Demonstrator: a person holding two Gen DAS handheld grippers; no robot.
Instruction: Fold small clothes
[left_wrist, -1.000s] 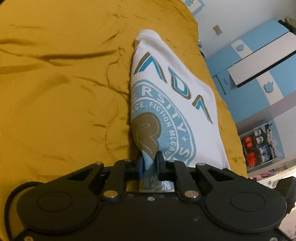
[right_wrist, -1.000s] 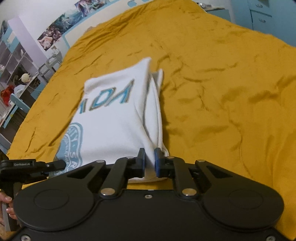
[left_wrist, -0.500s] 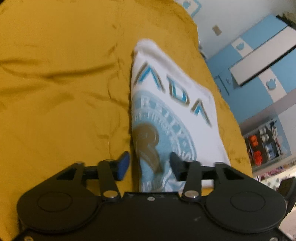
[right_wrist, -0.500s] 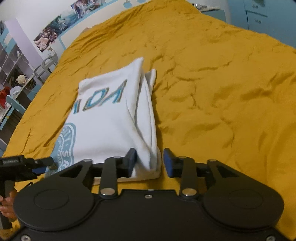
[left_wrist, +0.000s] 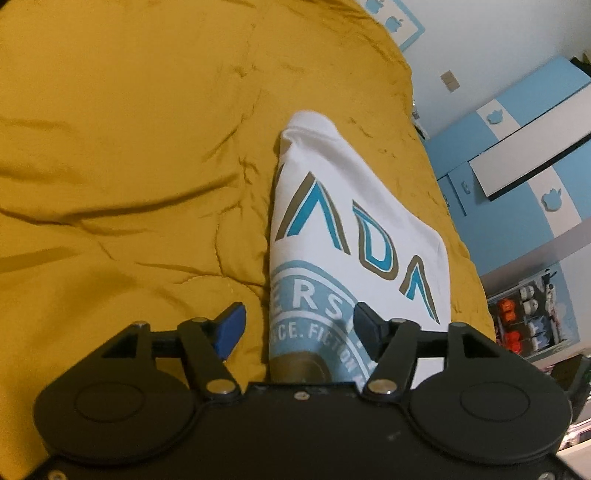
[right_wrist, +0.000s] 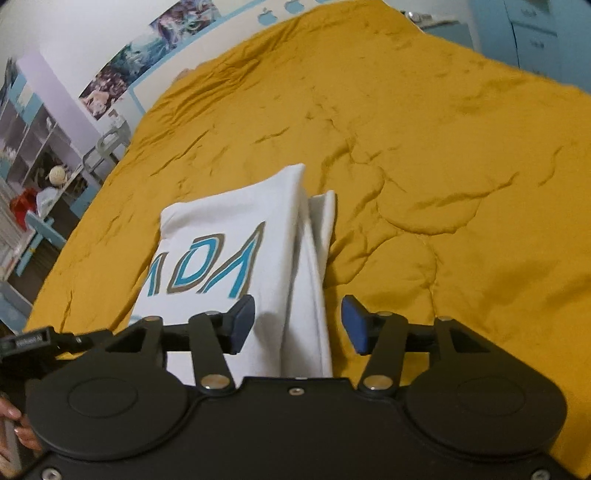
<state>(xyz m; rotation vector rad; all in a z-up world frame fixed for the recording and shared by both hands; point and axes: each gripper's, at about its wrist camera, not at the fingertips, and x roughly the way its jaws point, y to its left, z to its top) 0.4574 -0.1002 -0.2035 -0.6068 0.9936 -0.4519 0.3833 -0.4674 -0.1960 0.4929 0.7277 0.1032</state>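
Note:
A folded white T-shirt (left_wrist: 354, 221) with a blue and gold print lies flat on the mustard-yellow bedspread (left_wrist: 129, 147). My left gripper (left_wrist: 299, 328) is open, its jaws wide apart over the shirt's near left edge, holding nothing. In the right wrist view the same shirt (right_wrist: 236, 236) shows its folded right edge with layers stacked. My right gripper (right_wrist: 298, 325) is open, jaws spread either side of that edge, holding nothing. The left gripper's body (right_wrist: 33, 341) shows at the far left of the right wrist view.
The bedspread (right_wrist: 424, 147) stretches wide to the right and far side of the shirt. Blue and white cabinets (left_wrist: 517, 155) stand past the bed's edge. Shelves and a chair (right_wrist: 40, 177) stand beside the bed's left side.
Both grippers were shut on the shirt's near edge one second ago. Both have opened, let the shirt go and drawn back a little; the shirt now lies flat.

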